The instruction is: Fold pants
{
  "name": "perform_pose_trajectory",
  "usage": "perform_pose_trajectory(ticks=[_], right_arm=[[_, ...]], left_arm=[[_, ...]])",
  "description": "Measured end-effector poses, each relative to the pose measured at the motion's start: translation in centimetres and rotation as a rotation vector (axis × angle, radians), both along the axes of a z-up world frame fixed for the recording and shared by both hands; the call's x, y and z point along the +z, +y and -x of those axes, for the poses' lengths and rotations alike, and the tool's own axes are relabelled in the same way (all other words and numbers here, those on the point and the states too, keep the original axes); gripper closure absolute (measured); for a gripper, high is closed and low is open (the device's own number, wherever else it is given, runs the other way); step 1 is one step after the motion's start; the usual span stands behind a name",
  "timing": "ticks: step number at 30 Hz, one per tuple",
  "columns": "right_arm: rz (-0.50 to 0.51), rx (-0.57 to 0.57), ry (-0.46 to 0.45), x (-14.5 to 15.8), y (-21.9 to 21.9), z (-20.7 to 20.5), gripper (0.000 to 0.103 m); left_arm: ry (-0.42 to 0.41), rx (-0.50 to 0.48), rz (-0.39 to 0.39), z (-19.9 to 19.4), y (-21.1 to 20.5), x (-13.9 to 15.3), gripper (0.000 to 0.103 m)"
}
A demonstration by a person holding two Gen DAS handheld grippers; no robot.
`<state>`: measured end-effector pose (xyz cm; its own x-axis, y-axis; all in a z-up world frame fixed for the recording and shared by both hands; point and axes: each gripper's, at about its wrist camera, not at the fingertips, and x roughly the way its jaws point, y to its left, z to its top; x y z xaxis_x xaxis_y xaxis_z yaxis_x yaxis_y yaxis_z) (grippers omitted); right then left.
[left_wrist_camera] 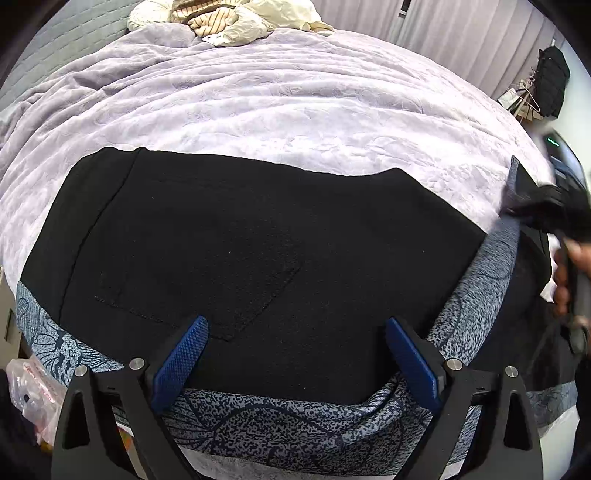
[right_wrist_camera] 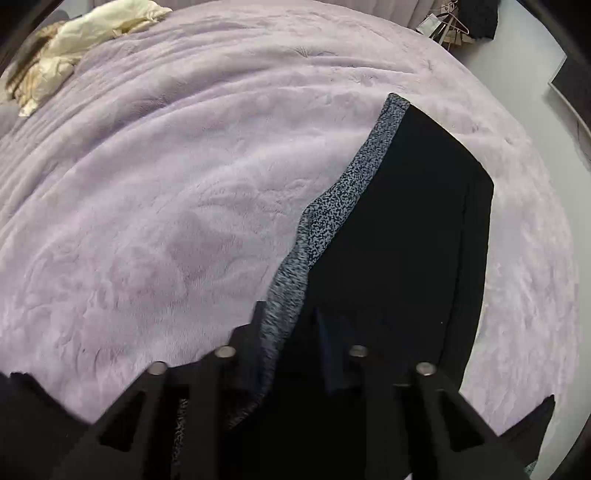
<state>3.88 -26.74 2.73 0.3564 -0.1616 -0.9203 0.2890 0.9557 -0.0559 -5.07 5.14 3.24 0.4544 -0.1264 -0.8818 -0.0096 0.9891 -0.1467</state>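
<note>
Black pants (left_wrist_camera: 240,251) with blue-grey speckled patterned panels lie flat on a lilac bedspread (left_wrist_camera: 258,103), back pocket up. My left gripper (left_wrist_camera: 295,354) is open, its blue pads either side of the near patterned edge (left_wrist_camera: 295,421), holding nothing. In the right wrist view the pant legs (right_wrist_camera: 399,229) stretch away with a speckled strip (right_wrist_camera: 332,210) along their left side. My right gripper (right_wrist_camera: 295,332) is blurred and closed on the speckled fabric and black leg. It also shows at the right edge of the left wrist view (left_wrist_camera: 543,206), gripping the fabric.
A heap of cream and striped clothes (left_wrist_camera: 229,18) lies at the far end of the bed. Hangers and a dark garment (left_wrist_camera: 546,85) stand by the curtain at right. A plastic bag (left_wrist_camera: 33,391) sits low left beside the bed.
</note>
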Motion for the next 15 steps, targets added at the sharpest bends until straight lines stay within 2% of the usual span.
perform_pose_trajectory(ticks=[2, 3, 5, 8, 11, 13, 14, 15], right_arm=[[-0.1, -0.024, -0.058, 1.1, -1.8, 2.5, 0.097], [-0.128, -0.056, -0.11, 2.2, -3.0, 5.1, 0.097], [-0.104, -0.088, -0.195, 4.6, -3.5, 9.9, 0.097], [-0.068, -0.114, -0.242, 5.8, -4.5, 17.8, 0.097], [-0.09, -0.174, -0.23, 5.1, -5.4, 24.6, 0.096], [-0.099, -0.175, -0.224, 3.8, -6.2, 27.0, 0.095], [-0.088, -0.176, -0.218, 3.0, -6.7, 27.6, 0.089], [-0.073, -0.184, -0.219, 2.5, -6.9, 28.3, 0.077]], left_arm=[[0.006, -0.014, 0.042, -0.6, 0.0, 0.3, 0.007], [0.004, -0.021, 0.077, -0.6, 0.0, 0.7, 0.007], [-0.002, -0.035, 0.136, -0.4, -0.2, 1.6, 0.007], [-0.024, -0.092, 0.165, -0.3, -2.0, 2.9, 0.007], [-0.043, -0.207, 0.171, -0.2, -5.4, 3.5, 0.007], [-0.027, -0.269, 0.137, -0.5, -8.1, 2.7, 0.007], [0.002, -0.306, 0.116, -0.7, -9.8, 1.8, 0.007], [0.027, -0.336, 0.108, -0.8, -11.0, 1.1, 0.007]])
